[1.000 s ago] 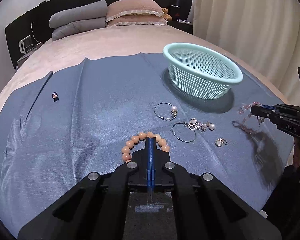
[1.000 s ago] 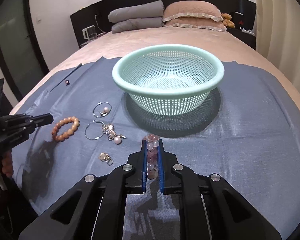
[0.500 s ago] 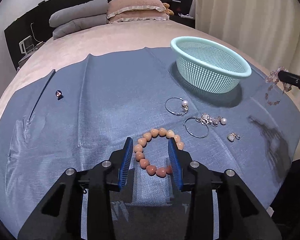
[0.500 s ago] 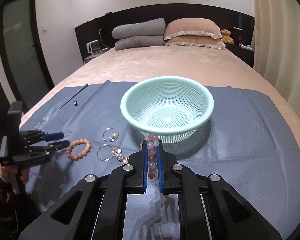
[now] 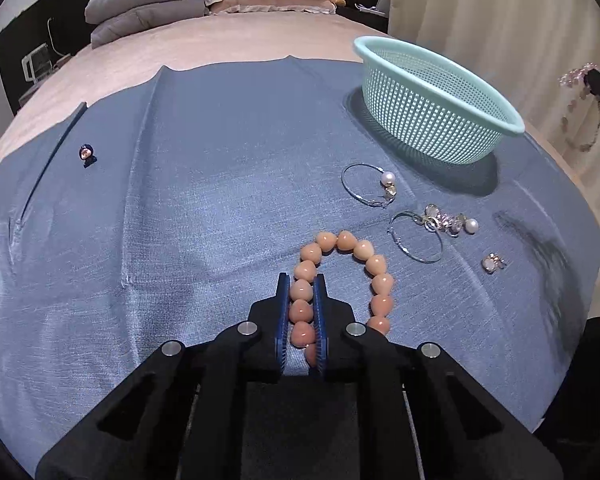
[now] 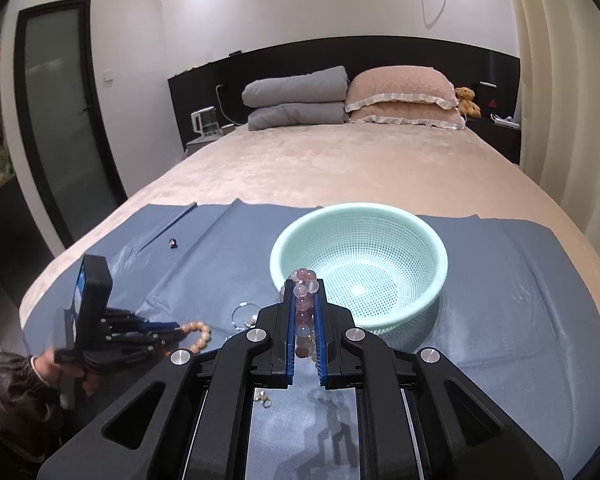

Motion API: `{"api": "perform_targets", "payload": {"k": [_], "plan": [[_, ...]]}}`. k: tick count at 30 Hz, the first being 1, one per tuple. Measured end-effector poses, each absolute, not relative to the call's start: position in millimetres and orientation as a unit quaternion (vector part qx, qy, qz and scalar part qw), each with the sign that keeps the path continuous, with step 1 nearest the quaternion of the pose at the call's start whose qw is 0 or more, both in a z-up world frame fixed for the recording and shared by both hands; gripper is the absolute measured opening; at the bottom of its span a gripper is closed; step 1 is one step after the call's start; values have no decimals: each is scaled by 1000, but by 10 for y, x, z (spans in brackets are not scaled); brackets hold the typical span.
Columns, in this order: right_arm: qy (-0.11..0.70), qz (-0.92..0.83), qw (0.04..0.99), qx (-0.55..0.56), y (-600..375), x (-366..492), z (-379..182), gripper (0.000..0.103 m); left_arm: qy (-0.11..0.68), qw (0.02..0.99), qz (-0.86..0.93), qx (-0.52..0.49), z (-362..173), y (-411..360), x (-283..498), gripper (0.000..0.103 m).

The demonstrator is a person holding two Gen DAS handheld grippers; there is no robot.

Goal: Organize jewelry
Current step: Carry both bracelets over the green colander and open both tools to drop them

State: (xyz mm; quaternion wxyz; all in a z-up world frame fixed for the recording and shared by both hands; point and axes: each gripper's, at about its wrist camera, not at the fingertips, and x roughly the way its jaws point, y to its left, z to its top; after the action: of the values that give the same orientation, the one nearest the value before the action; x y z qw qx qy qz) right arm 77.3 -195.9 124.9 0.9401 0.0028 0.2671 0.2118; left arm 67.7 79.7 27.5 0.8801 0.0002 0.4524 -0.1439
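**Two hand-held tools lift beaded bracelets from a bed**

A blue cloth (image 5: 220,200) covers the near end of a bed with a beige cover (image 6: 340,168). On the cloth stands a mint-green mesh basket (image 5: 432,92), and nothing can be seen inside it.

The left tool (image 5: 302,280) points down at the cloth. Its jaws are closing on one side of a peach bead bracelet (image 5: 376,264), with the beads pressed between the blue pads; the rest of the loop lies on the cloth to the right.

The right tool (image 6: 303,284) is clamped shut on a pink bead bracelet (image 6: 302,292), held in the air just in front of the basket's near rim.

Between the peach bracelet and the basket lie two silver hoop earrings (image 5: 366,184), each with a pearl, and a small earring (image 5: 492,263) lies near them to the right. A small dark bead (image 5: 86,153) sits well apart at the cloth's far left. A person's hand (image 6: 52,364) in a dark sleeve holds the left tool.
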Motion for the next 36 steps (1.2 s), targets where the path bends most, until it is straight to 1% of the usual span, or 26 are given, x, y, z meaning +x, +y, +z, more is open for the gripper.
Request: {"api": "perform_targets", "payload": {"k": [2, 6, 12, 15, 19, 25, 36], "plan": [[261, 208, 943, 6, -1972, 879, 1260, 8, 449, 880, -155, -23, 367, 808, 682, 12], [256, 197, 946, 22, -2006, 1084, 1283, 8, 425, 889, -168, -35, 679, 756, 697, 12], [251, 178, 951, 43, -2059, 1334, 1312, 8, 380, 906, -187, -24, 1225, 565, 811, 12], [261, 171, 949, 55, -2108, 1441, 1214, 8, 360, 911, -200, -18, 1485, 450, 914, 12], [285, 159, 943, 62, -2149, 1566, 1042, 8, 343, 914, -216, -8, 1676, 275, 1096, 12], [312, 151, 936, 66, -2170, 1666, 863, 8, 334, 911, -241, 0, 1755, -77, 1440, 12], [338, 142, 928, 70, -2246, 1771, 693, 8, 350, 898, -267, 8, 1590, -529, 1900, 12]]}}
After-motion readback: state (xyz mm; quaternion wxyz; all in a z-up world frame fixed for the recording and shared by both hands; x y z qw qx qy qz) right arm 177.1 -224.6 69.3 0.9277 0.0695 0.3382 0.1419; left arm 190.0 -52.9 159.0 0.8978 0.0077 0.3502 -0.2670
